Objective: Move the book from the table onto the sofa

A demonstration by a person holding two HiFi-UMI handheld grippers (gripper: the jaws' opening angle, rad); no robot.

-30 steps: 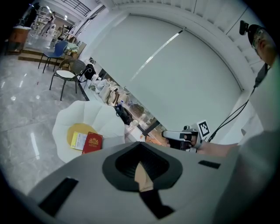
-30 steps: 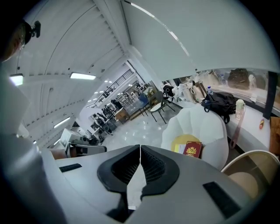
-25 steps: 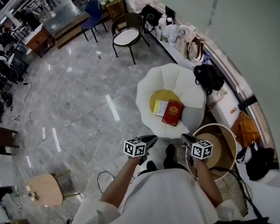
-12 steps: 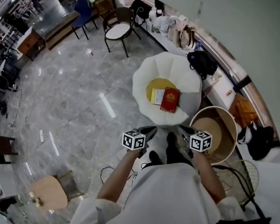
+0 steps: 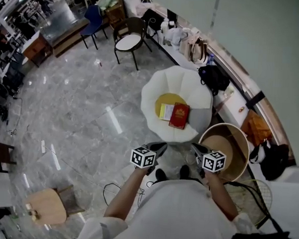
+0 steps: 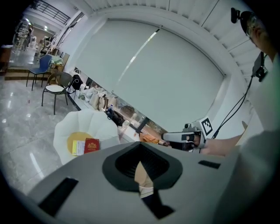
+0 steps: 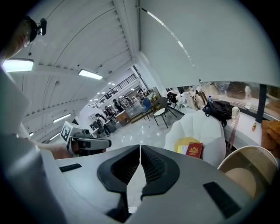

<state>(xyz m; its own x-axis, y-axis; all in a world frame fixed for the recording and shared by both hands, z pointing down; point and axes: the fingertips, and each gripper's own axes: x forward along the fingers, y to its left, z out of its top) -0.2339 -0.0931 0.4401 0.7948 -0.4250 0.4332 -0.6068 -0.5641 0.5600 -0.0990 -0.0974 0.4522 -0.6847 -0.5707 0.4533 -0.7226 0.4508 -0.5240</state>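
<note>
The red book point(image 5: 179, 116) lies on the yellow cushion point(image 5: 169, 100) of the white shell-shaped sofa point(image 5: 178, 82), beside a yellow-and-white booklet point(image 5: 165, 112). It also shows as a small red book point(image 6: 91, 145) in the left gripper view and as the red book point(image 7: 194, 149) in the right gripper view. My left gripper point(image 5: 158, 148) and right gripper point(image 5: 197, 148) are held side by side in front of the person's body, short of the sofa. Both point toward it, shut and with nothing in them. The left gripper's point(image 6: 139, 148) jaws meet, as do the right gripper's point(image 7: 140, 151).
A round wooden table point(image 5: 241, 135) with a pale rim stands to the right of the sofa, by the right gripper. A black bag point(image 5: 212, 77) and clutter line the wall ledge behind. Chairs point(image 5: 129, 38) stand farther back, and a small wooden stool point(image 5: 45, 206) is at lower left.
The person has shifted on their feet, and both grippers moved slightly with them, still shut and empty. The book has stayed on the sofa.
</note>
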